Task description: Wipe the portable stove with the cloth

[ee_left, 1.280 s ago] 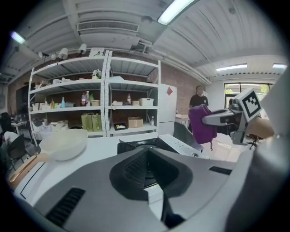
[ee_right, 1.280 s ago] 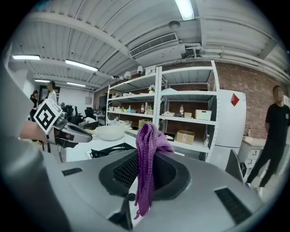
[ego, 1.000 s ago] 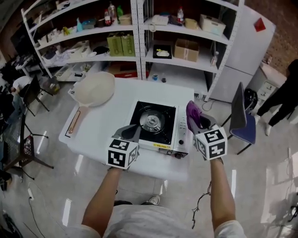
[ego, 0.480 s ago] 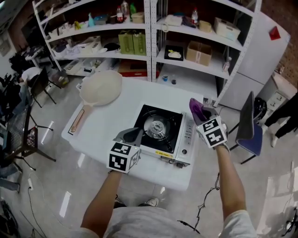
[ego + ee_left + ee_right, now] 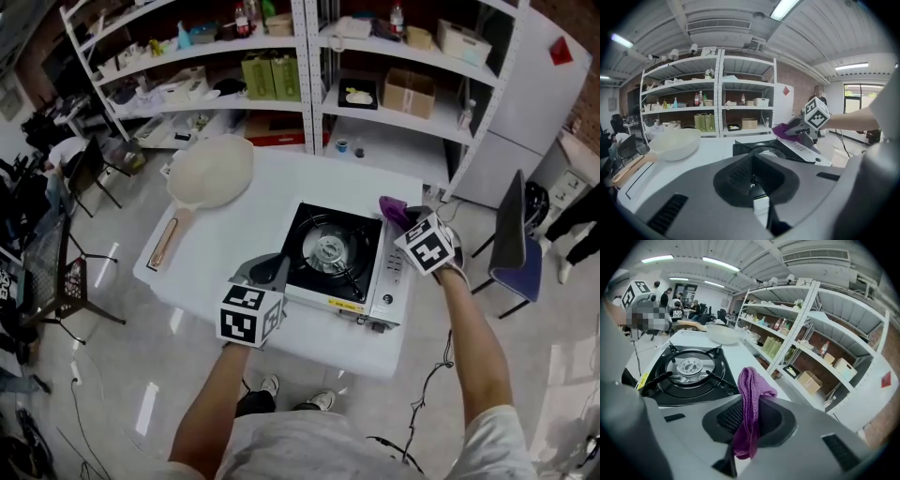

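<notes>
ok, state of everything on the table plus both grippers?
left gripper: shut, nothing between the jaws
right gripper: shut on the cloth
cloth: bunched, hanging from the right gripper
portable stove: burner unlit, nothing on it
white pan: upright on the table, looks empty

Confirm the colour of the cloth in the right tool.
Purple cloth, ribbed knit; shows best in the right gripper view.

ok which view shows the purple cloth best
The right gripper view: the purple cloth hangs close up, pinched between the jaws. The head view shows only a small tuft of it; the left gripper view, a small distant patch.
</notes>
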The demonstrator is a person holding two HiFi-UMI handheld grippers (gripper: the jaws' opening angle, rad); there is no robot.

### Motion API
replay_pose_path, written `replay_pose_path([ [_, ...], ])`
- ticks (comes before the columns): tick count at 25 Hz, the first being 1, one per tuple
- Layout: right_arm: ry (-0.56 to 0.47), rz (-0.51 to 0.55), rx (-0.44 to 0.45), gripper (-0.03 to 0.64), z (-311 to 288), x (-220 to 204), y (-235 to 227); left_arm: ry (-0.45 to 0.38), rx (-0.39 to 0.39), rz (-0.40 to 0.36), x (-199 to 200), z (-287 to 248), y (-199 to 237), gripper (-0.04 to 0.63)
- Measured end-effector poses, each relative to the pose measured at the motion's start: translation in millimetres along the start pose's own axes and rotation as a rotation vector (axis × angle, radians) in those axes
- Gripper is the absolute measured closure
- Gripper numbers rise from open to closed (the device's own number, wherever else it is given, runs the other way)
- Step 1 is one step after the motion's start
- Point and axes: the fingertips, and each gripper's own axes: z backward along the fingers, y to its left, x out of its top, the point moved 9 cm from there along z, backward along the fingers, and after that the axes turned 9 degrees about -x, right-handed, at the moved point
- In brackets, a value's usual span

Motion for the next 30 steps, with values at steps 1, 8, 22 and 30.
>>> replay_pose_path([
  [1,0.006,-0.018,0.006,0.554,-0.3,-1.1,1.9,0.001,-0.006,-0.001,-0.2,-0.7,1.0,0.591],
  [8,0.044,-0.077,-0.009,0.554,3.0,-5.9,17.5,0.005,-0.072,-0.02,-1.8,-5.1,5.3,0.591],
  [22,0.118,-0.125,-0.054,0.554,24.8,-6.5,41.2,0.0,-0.162,-0.026,-7.6,6.8,20.6,0.591],
  [30,0.15,-0.138,-0.061,0.554,39.0,-7.3,64.4,-0.002,-0.215,-0.038,-11.3,11.3,24.1,0.591],
])
